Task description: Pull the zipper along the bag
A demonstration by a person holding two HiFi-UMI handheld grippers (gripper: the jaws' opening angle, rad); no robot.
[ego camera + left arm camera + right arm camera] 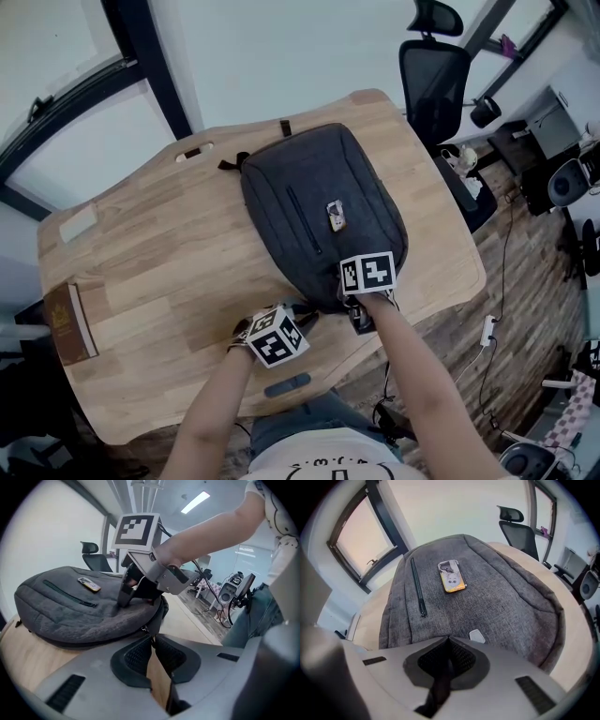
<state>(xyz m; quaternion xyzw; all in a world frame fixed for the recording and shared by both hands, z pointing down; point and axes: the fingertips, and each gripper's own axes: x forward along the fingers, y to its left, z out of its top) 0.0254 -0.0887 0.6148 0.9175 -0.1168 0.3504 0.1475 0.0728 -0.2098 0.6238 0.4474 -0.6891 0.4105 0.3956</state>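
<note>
Backpack (319,206), grey, lying flat on the wooden tabletop (169,272), front face up, its near edge towards the person.

Head view: the left gripper (298,319) sits at the bag's near-left corner. The right gripper (361,314) is planted on the near edge just beside it. A book (67,323) lies well apart at the tabletop's left end.

Left gripper view: the left gripper (152,644) has its jaws drawn nearly together, pinching the zipper pull (146,631) at their tips, where the main zipper track runs under the bag's rim. The right gripper (125,599) presses down on the bag's upper face close behind.

Right gripper view: the right gripper (448,641) is clamped on a dark strip (436,691) of material at the bag's edge; whether strap or fold cannot be told. Beyond lie a keychain tag (452,577) and the closed front-pocket zipper (417,588).

Step in hand, as judged: the pull is grasped and the bag anchored, so the zipper run is under way at the near corner. The next move calls for a steady drag following the track's curve, pulled in line with the teeth, while the right gripper braces the bag against sliding.
</note>
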